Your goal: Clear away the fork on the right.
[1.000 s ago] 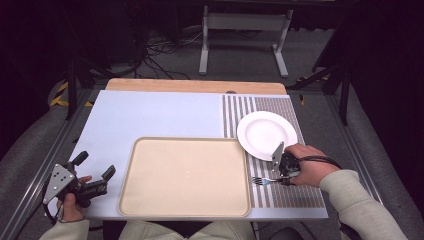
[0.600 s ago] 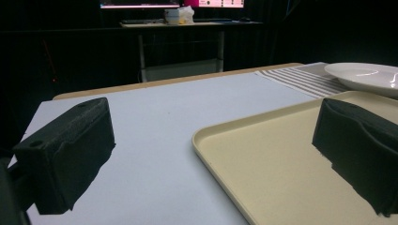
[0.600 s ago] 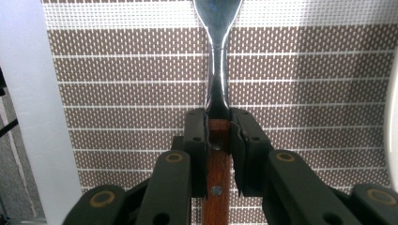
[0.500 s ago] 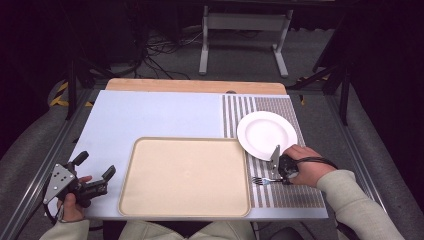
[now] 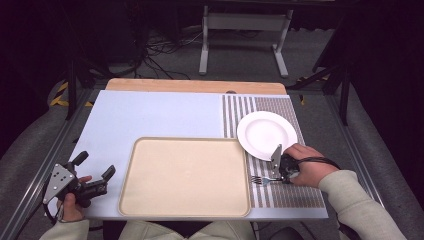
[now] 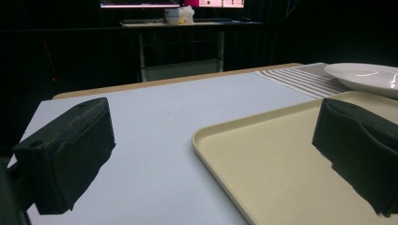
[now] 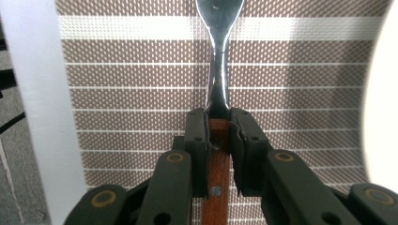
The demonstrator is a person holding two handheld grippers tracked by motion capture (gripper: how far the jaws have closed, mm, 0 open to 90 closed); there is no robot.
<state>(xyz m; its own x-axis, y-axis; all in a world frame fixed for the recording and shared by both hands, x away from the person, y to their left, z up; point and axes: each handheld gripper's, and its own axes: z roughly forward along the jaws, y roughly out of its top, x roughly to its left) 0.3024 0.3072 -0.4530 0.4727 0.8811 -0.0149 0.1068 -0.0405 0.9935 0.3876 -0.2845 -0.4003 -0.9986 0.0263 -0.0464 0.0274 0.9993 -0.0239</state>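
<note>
A metal fork (image 5: 261, 179) with a wooden handle lies on the striped placemat (image 5: 300, 194), just right of the beige tray (image 5: 185, 177). My right gripper (image 5: 280, 176) has just been closing, and its pads now press on the handle. In the right gripper view the jaws (image 7: 218, 117) pinch the wood where it meets the fork's steel neck (image 7: 219, 61). My left gripper (image 5: 96, 164) rests open at the table's near left corner, holding nothing. In its own view the left gripper (image 6: 216, 145) faces the tray's edge (image 6: 281, 164).
A white plate (image 5: 266, 134) sits on the placemat just behind the right hand, seen also as the plate (image 6: 366, 77) past the tray. A wooden strip (image 5: 195, 86) runs along the table's far edge. Dark floor, cables and a stand lie beyond.
The right hand has settled slightly lower onto the fork. The left hand and gripper have stayed where they were.
</note>
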